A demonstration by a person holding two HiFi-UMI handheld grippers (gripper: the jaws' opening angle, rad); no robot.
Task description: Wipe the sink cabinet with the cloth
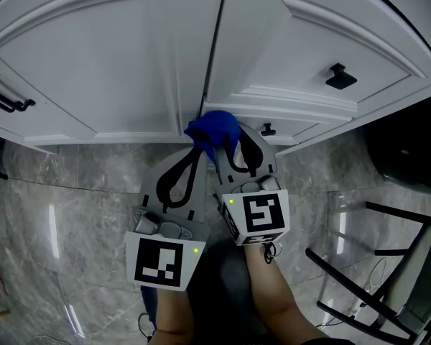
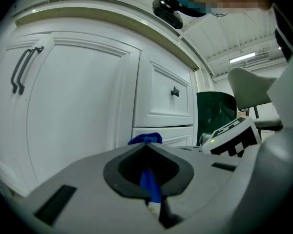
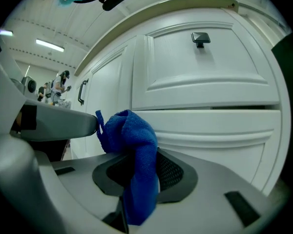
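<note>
A bunched blue cloth [image 1: 212, 130] is pressed against the low centre of the white sink cabinet [image 1: 115, 70], where its two doors meet. Both grippers are side by side below it, tips converging on it. My left gripper [image 1: 196, 152] is shut with a strip of the blue cloth [image 2: 150, 185] pinched between its jaws. The right gripper [image 1: 226, 152] is also shut on the cloth [image 3: 134, 145], which drapes over its jaws in front of the cabinet's drawer front [image 3: 205, 67]. In its own view my left gripper [image 2: 147, 146] faces the left door [image 2: 73, 111].
Black pull handle [image 1: 6, 95] on the left door, black knob [image 1: 340, 76] on the right drawer, and a small knob [image 1: 268, 129] lower down. Grey marble floor [image 1: 65, 214]. A black metal frame [image 1: 373, 264] stands at the right; a dark object [image 1: 409, 149] sits beside the cabinet.
</note>
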